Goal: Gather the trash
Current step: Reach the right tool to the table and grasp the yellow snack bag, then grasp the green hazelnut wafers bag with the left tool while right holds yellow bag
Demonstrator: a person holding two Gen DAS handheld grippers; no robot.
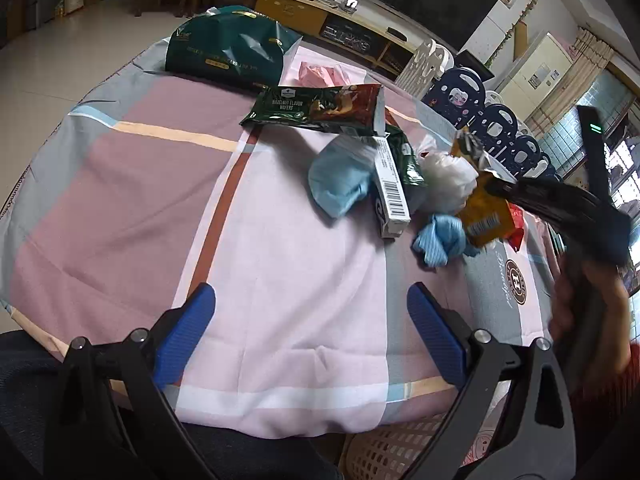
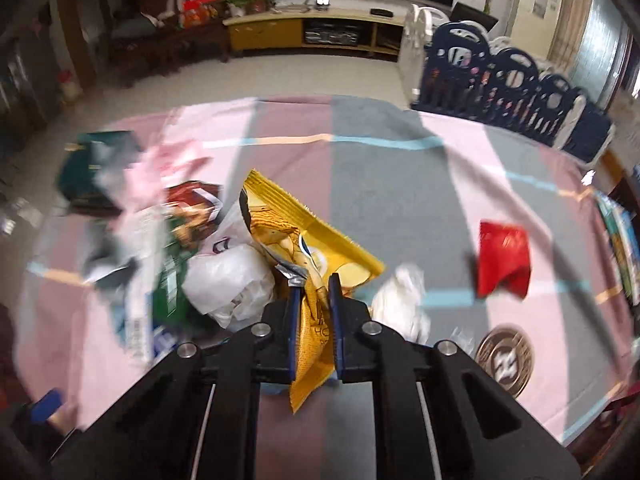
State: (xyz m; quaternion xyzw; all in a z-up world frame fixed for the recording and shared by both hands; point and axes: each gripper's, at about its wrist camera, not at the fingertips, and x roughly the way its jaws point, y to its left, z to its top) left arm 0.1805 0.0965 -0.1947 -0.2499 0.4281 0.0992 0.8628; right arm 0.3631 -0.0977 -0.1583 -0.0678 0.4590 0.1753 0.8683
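Note:
My right gripper (image 2: pixel 314 288) is shut on a yellow snack wrapper (image 2: pixel 304 240) and holds it above the table; it also shows in the left wrist view (image 1: pixel 484 216), with the blurred right gripper (image 1: pixel 492 188) on it. My left gripper (image 1: pixel 310 308) is open and empty over the near part of the patchwork tablecloth (image 1: pixel 280 280). Trash lies in a heap: a hazelnut wafer bag (image 1: pixel 320 108), a barcoded box (image 1: pixel 390 188), crumpled blue cloths (image 1: pixel 340 180), a white plastic bag (image 2: pixel 228 284), a white tissue (image 2: pixel 404 304) and a red wrapper (image 2: pixel 504 256).
A large dark green bag (image 1: pixel 232 48) and a pink bag (image 1: pixel 324 74) lie at the far side of the table. A woven basket (image 1: pixel 400 452) stands under the near table edge. Navy and white playpen panels (image 2: pixel 500 80) stand beyond the table.

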